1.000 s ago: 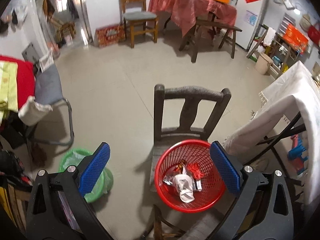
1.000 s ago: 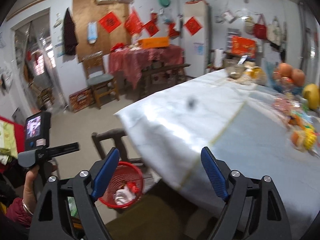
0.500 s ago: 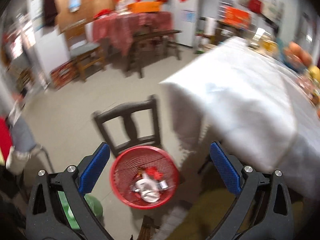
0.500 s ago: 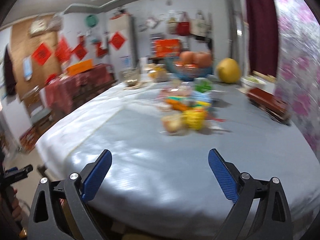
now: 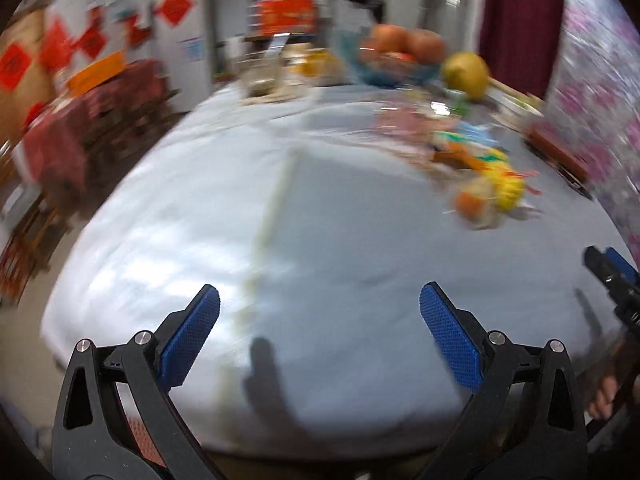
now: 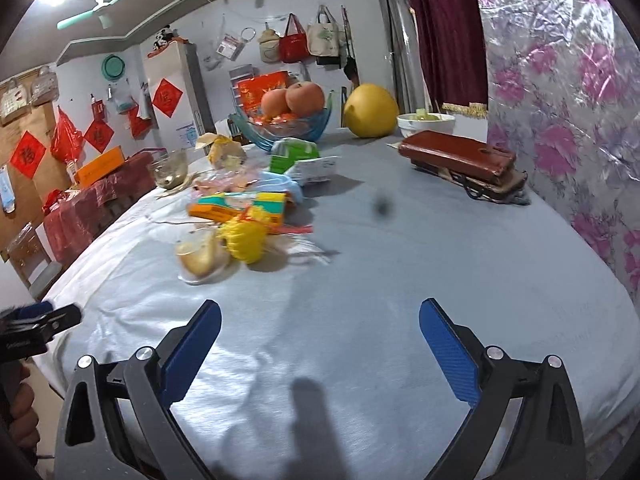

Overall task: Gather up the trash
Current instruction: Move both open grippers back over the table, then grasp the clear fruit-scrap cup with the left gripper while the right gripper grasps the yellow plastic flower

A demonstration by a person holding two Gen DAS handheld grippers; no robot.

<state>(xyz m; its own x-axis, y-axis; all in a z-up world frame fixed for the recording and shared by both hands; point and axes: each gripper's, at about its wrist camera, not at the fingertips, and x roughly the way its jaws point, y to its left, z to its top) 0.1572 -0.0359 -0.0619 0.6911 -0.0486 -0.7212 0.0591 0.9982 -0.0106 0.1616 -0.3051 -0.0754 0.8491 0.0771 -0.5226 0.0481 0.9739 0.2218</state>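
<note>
Trash lies in a heap on the cloth-covered table (image 6: 400, 272): a yellow net (image 6: 244, 240), a clear wrapper with something orange (image 6: 198, 258), an orange-green packet (image 6: 240, 208) and a pale blue piece (image 6: 280, 184). My right gripper (image 6: 320, 316) hovers over bare cloth short of the heap, open and empty. The left wrist view is blurred. There the same heap (image 5: 484, 184) sits far to the upper right, and my left gripper (image 5: 320, 308) is open and empty above the near table edge. Each gripper shows at the other's frame edge: the left gripper (image 6: 36, 320) and the right gripper (image 5: 612, 276).
Behind the heap stand a green-white box (image 6: 296, 156), a blue fruit bowl (image 6: 288, 128), a yellow pomelo (image 6: 370, 110), a white bowl (image 6: 426, 124) and a glass bowl (image 6: 170, 170). Brown cases (image 6: 460, 156) lie at the right beside the flowered wall (image 6: 560, 120). The table drops off at the left.
Both views have swung off the chair and red basket onto the table top. The left one rose and rolled, blurring the picture. The right jaws have spread a little wider.
</note>
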